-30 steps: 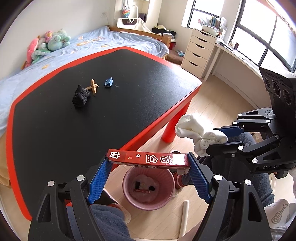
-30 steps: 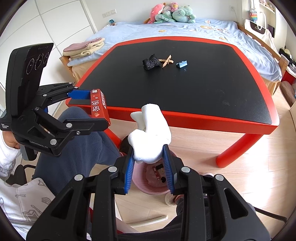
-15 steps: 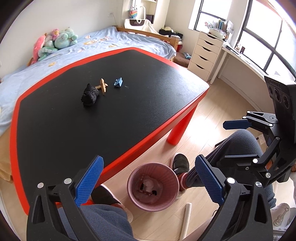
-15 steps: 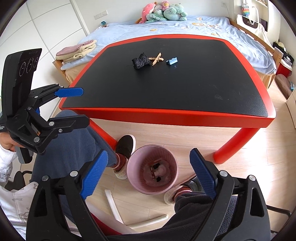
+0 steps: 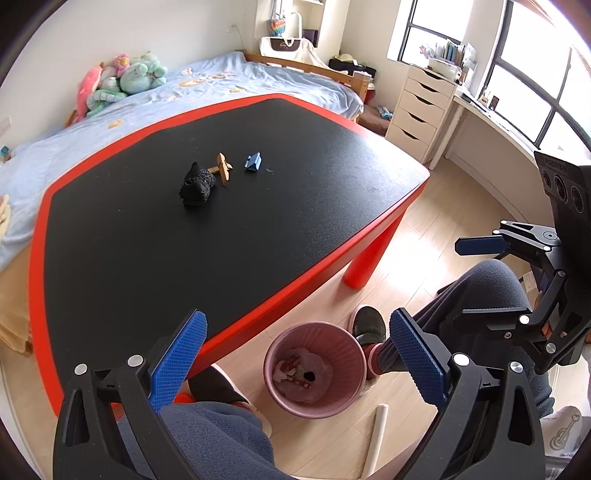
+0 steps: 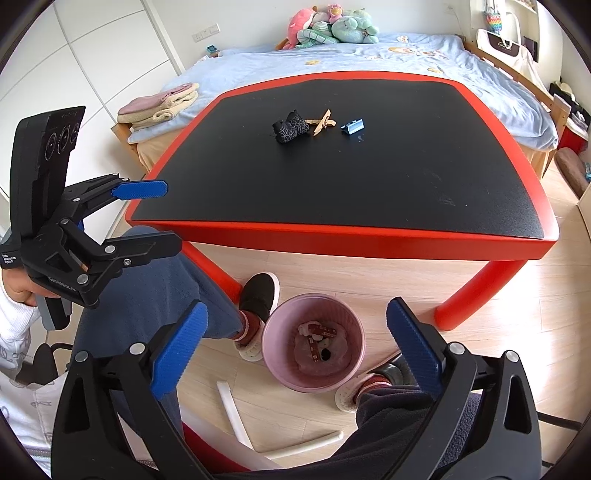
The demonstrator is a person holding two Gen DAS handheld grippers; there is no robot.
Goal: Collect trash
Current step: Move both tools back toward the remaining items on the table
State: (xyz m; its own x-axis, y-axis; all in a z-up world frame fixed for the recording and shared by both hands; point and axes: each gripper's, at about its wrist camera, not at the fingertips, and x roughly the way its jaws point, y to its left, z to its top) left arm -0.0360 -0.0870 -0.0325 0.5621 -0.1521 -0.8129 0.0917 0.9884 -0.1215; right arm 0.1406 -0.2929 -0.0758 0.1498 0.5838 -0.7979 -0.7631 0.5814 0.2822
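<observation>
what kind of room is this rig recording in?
Almost certainly a home bedroom, likely a child's: a bed with stuffed toys by the wall, a white drawer unit beside the window, and a low red-edged table on wood flooring.

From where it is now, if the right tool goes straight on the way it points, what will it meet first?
Most likely the pink trash bin on the floor. The right tool is open and empty, and the bin's mouth lies between its fingers, in line ahead and below. Depth is unclear, but nothing appears in between.
</observation>
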